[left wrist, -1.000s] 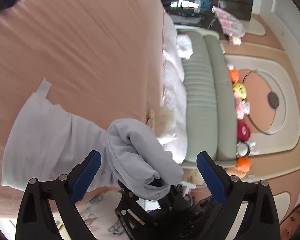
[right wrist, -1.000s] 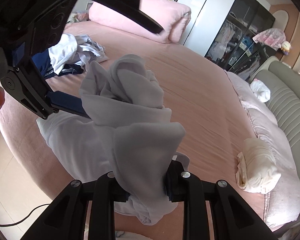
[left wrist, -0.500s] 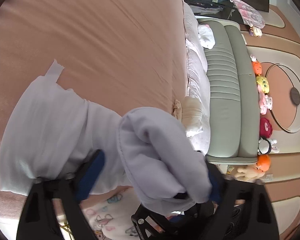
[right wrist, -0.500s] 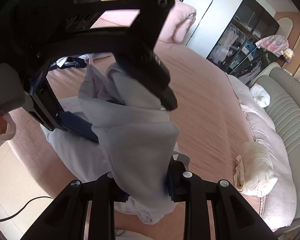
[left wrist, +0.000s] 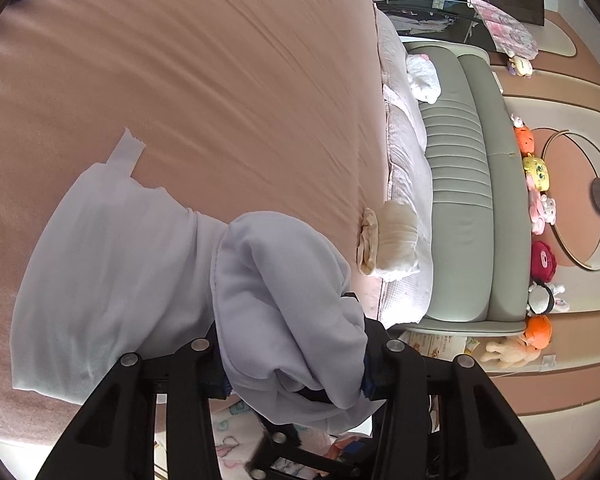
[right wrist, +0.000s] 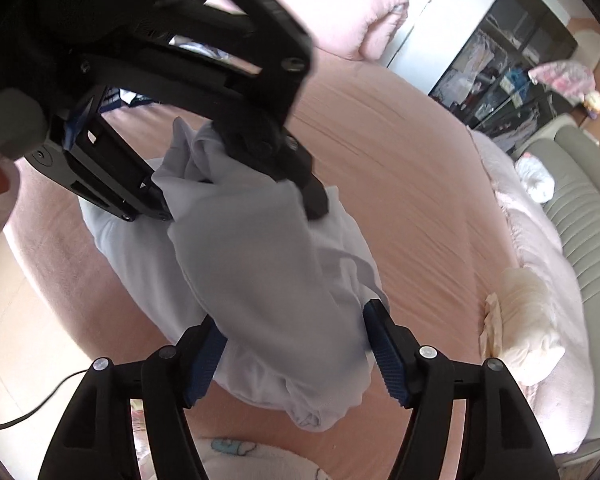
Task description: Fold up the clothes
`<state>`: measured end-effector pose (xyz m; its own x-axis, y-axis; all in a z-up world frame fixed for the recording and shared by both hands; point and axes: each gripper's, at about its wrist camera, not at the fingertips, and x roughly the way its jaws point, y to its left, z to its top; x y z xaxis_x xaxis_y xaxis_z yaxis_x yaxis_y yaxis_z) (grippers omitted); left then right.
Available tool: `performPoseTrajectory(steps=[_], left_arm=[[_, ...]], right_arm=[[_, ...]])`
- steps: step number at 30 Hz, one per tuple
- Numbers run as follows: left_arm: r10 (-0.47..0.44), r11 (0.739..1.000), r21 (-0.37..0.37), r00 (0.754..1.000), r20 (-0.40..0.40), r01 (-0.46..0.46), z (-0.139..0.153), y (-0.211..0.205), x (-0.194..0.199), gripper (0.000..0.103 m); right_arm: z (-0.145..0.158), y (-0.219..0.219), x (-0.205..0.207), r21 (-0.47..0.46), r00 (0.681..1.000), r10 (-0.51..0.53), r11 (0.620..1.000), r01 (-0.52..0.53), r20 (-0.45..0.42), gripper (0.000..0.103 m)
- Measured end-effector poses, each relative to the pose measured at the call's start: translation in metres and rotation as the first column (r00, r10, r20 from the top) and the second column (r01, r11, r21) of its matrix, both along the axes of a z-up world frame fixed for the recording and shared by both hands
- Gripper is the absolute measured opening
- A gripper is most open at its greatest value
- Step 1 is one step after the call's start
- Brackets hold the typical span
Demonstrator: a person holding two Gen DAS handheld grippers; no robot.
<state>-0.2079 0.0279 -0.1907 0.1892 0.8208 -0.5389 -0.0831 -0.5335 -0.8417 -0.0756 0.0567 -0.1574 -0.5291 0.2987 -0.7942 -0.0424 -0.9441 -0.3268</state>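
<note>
A pale lavender-white garment (left wrist: pixel 112 272) lies partly spread on the pink-brown bed sheet (left wrist: pixel 220 80), with one end gathered into a thick bundle (left wrist: pixel 280 300) lifted off the bed. My left gripper (left wrist: pixel 292 360) is closing and its pads press on the bundle from both sides. In the right wrist view the left gripper (right wrist: pixel 240 208) pinches the top of the hanging cloth (right wrist: pixel 252 264). My right gripper (right wrist: pixel 296 344) is opening. The bundle's lower part still hangs between its blue pads (right wrist: pixel 384 356), which no longer squeeze it.
A folded cream garment (left wrist: pixel 392 244) rests by the grey-green padded headboard (left wrist: pixel 456 200), with plush toys (left wrist: pixel 540 184) behind it. A pink duvet (right wrist: pixel 360 12) and dark loose clothes (right wrist: pixel 116 96) lie at the far side. A cable (right wrist: pixel 20 416) runs over the floor past the bed edge.
The left jaws went from wide apart to clamped on the bundle. The right jaws, earlier tight on the cloth, have spread. Both hands stayed nearly in place.
</note>
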Motion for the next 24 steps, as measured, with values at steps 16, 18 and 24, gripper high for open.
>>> performPoseTrajectory(steps=[16, 18, 24], left_arm=[[0.012, 1.000, -0.012, 1.000, 0.011, -0.011, 0.000, -0.002, -0.002, 0.040], [0.012, 1.000, -0.017, 1.000, 0.015, -0.012, -0.001, -0.003, -0.003, 0.040], [0.015, 1.000, -0.019, 1.000, 0.018, -0.015, -0.002, -0.003, -0.005, 0.040]], right_arm=[[0.017, 0.099, 0.052, -0.535, 0.979, -0.197, 0.833, 0.140, -0.051, 0.074], [0.013, 0.102, 0.054, -0.546, 0.979, -0.204, 0.824, 0.154, -0.032, 0.075], [-0.001, 0.098, 0.052, -0.558, 0.982, -0.188, 0.812, 0.174, 0.032, 0.077]])
